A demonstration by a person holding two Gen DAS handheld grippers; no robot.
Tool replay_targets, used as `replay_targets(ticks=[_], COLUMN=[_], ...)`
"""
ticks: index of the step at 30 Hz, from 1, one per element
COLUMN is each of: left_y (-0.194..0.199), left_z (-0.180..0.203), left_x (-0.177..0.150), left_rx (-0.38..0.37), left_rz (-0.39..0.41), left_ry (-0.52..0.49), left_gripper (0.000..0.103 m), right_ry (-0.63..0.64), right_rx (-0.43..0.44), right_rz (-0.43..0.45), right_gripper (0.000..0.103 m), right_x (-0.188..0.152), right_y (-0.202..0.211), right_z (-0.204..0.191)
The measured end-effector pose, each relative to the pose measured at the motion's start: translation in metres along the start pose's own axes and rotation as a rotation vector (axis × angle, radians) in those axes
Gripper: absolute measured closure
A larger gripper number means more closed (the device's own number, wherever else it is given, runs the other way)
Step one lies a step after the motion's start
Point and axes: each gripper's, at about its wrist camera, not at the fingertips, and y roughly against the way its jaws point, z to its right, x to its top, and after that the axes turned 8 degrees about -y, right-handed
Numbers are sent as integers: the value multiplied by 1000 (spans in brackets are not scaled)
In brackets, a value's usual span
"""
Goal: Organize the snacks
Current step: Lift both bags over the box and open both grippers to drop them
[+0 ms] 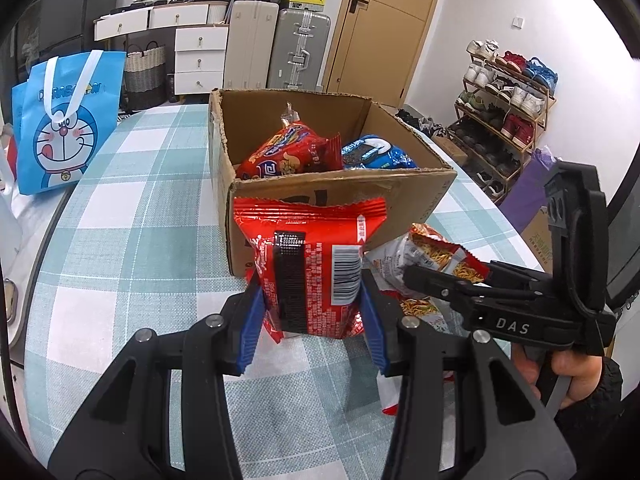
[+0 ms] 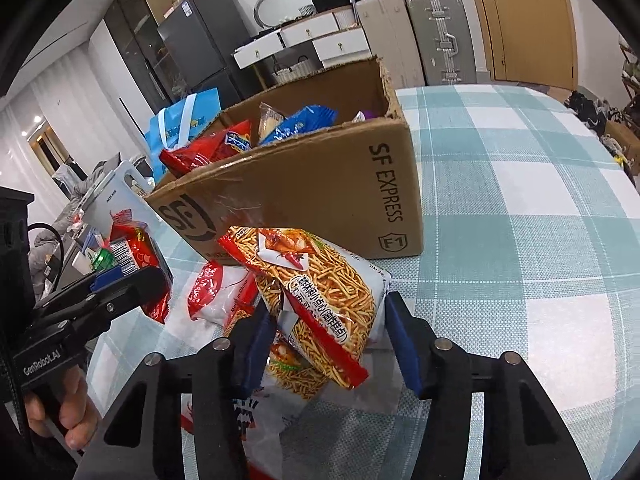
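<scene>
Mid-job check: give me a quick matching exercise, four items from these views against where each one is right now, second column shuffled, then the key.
Items
1. red snack packet
2. noodle-stick snack bag
3. blue snack pack
4. blue cartoon tote bag

Places
A. inside the cardboard box
B. standing on the checked tablecloth, left of the box
C. clamped in the left gripper
D. clamped in the right gripper

Pairs: 1-C, 2-D, 3-A, 4-B
</scene>
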Motion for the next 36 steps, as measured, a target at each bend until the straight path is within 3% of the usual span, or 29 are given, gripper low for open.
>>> replay_targets(ticks=[10,22,36], left_y=[18,55,86], left_z=[1,5,11], left_x=[-3,1,26], left_rx=[2,9,43], left_rz=[30,82,128], left_ry=[-5,-23,-34], left_gripper=[62,62,62], right_ry=[-24,18,50], right_rx=[46,85,116], right_rz=[70,176,254], right_gripper=[50,50,50], right_x=[-6,-1,29], right_y=[35,81,108], right_z=[2,-24,-53])
